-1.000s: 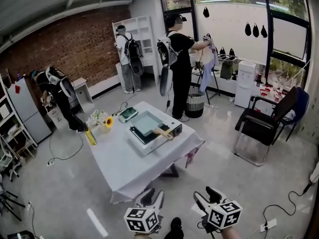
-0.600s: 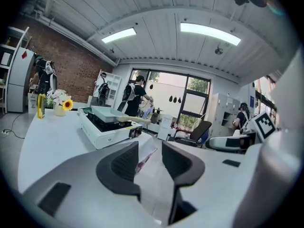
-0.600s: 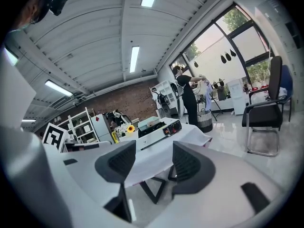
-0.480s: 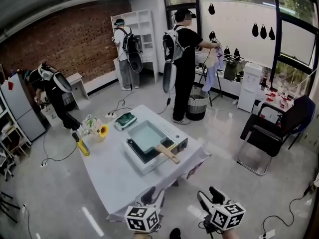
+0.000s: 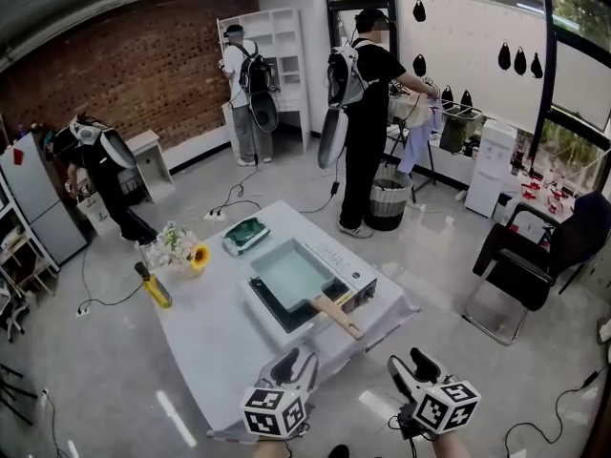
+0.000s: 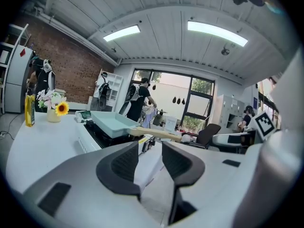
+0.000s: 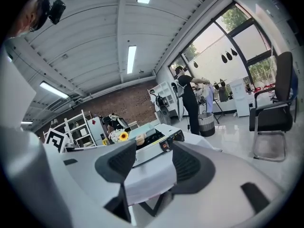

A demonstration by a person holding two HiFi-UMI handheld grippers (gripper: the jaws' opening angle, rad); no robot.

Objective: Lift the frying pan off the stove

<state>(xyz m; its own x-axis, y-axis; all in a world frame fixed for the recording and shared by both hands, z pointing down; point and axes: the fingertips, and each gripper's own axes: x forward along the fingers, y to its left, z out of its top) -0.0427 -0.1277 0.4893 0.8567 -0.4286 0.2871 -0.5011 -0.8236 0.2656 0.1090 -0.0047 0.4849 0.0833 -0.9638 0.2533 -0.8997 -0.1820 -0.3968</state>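
Observation:
A rectangular pale-teal frying pan with a wooden handle rests on a white portable stove on the cloth-covered table. The handle points toward me. My left gripper hovers at the table's near edge, short of the handle, open and holding nothing. My right gripper hangs off the table's near right corner over the floor, also open with nothing in it. In the left gripper view the pan and handle lie ahead of the gripper. The right gripper view shows the stove beyond the gripper.
A vase of flowers, a yellow bottle and a green flat item sit on the table's left and far side. Three people stand in the room beyond. A black chair is at the right, a basket behind the table.
The table, stove and pan have drawn closer and lower in the head view as I approach. Both grippers stay at the bottom of the frame, open. The pan has not moved on the stove.

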